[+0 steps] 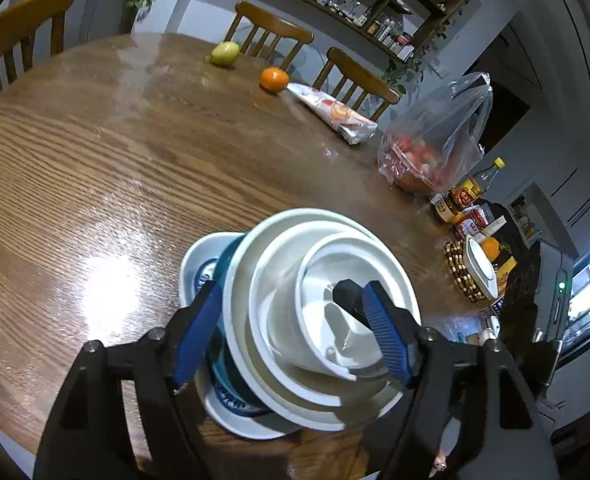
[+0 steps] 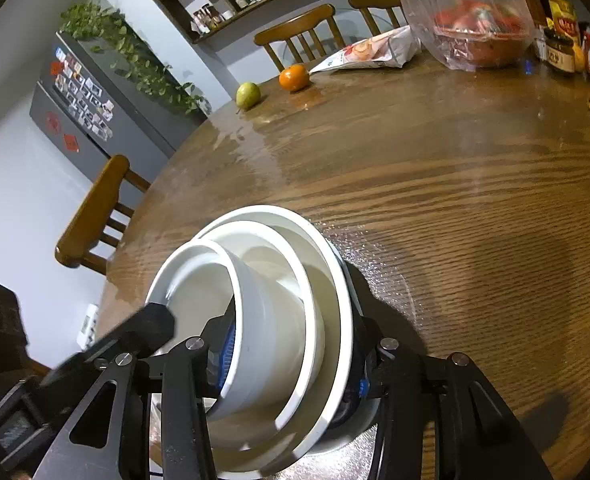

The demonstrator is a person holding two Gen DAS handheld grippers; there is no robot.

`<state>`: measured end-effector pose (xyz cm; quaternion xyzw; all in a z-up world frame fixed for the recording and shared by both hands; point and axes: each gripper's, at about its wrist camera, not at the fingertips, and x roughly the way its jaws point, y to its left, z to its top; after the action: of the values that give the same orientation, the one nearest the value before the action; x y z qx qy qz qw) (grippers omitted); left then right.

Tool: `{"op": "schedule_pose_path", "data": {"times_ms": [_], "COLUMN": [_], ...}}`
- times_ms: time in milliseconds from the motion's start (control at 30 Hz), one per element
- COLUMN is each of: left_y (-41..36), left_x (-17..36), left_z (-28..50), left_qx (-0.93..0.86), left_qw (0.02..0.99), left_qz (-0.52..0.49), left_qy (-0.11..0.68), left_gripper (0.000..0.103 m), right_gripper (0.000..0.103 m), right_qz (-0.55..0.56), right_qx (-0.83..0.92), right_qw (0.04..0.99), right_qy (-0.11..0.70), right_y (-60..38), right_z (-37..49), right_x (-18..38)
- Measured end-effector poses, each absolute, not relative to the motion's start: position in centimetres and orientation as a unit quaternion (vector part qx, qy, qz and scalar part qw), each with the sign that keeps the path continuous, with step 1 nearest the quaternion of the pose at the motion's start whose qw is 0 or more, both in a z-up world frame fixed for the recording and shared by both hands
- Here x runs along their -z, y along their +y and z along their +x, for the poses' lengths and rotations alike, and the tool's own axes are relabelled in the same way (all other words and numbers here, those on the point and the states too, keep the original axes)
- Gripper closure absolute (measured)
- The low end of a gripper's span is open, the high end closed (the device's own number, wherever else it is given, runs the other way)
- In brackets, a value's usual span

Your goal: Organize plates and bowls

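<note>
Three white bowls (image 1: 319, 320) sit nested, one inside the next, on a teal bowl (image 1: 225, 264) and a blue-patterned plate (image 1: 199, 264) — the whole stack near my edge of the worktop (image 1: 135, 160). From the left wrist, my left tongs (image 1: 291, 328) stand apart around the stack: the left pad (image 1: 199, 328) is beside the teal bowl's wall with no clear contact, and the right pad (image 1: 387, 336) hangs over the inside of the bowls, pressing nothing. A black fingertip of my right tongs (image 1: 345, 294) reaches into the smallest bowl just beside that pad. Farther off lie a pear (image 1: 225, 53), an orange (image 1: 274, 79), a snack packet (image 1: 335, 112) and a clear bag (image 1: 435, 140) of red fruit; jars and a bottle crowd the right edge.

From the right wrist, the same white stack fills the foreground, tilted in view. My right tongs (image 2: 291, 356) straddle the bowls' near walls — the blue pad (image 2: 226, 356) lies against the inner face of the smallest bowl (image 2: 255, 320), while the other finger is hidden behind the largest rim (image 2: 335, 280), so I cannot tell whether they are clamped. My left tongs' black finger (image 2: 151, 328) pokes in from the left. Beyond, pear (image 2: 248, 95), orange (image 2: 293, 77), packet (image 2: 375, 54) and bag (image 2: 467, 16) line the far side.
</note>
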<state>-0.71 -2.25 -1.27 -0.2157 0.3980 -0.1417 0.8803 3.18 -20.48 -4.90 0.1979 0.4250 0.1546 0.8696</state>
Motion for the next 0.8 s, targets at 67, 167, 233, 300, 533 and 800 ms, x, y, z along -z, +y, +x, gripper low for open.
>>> {"op": "schedule_pose_path", "data": {"times_ms": [67,167,233,300,533,800], "left_y": [-2.3,-2.3,-2.3,-2.2,-2.0,-1.9], "left_x": [0.7,0.0,-0.5,-0.9,-2.3,-2.3], "left_z": [-1.2,-2.0,-2.5,-3.1,-4.9,-6.6], "left_qx": [0.138,0.137,0.137,0.135,0.119,0.096], "left_qw": [0.888,0.898,0.903,0.909,0.928,0.942], "left_qz": [-0.204,-0.19,-0.181,-0.174,-0.147,-0.106], "left_qy": [0.387,0.373,0.365,0.355,0.321,0.303], "left_gripper": [0.025,0.024,0.02,0.011,0.001,0.001], "right_gripper": [0.058,0.052,0.043,0.037,0.022,0.019], "right_qz": [0.191,0.189,0.182,0.171,0.154,0.123], "right_qx": [-0.151,-0.151,-0.143,-0.126,-0.123,-0.106], "right_qw": [0.873,0.877,0.887,0.906,0.93,0.947], "right_qy": [0.422,0.415,0.4,0.365,0.31,0.279], "right_y": [-20.5,-20.6,-20.7,-21.1,-22.1,-22.2], "right_z": [3.0,2.6,2.0,1.0,-1.7,-4.7], "right_x": [4.7,4.4,3.8,2.7,-0.2,-1.1]}}
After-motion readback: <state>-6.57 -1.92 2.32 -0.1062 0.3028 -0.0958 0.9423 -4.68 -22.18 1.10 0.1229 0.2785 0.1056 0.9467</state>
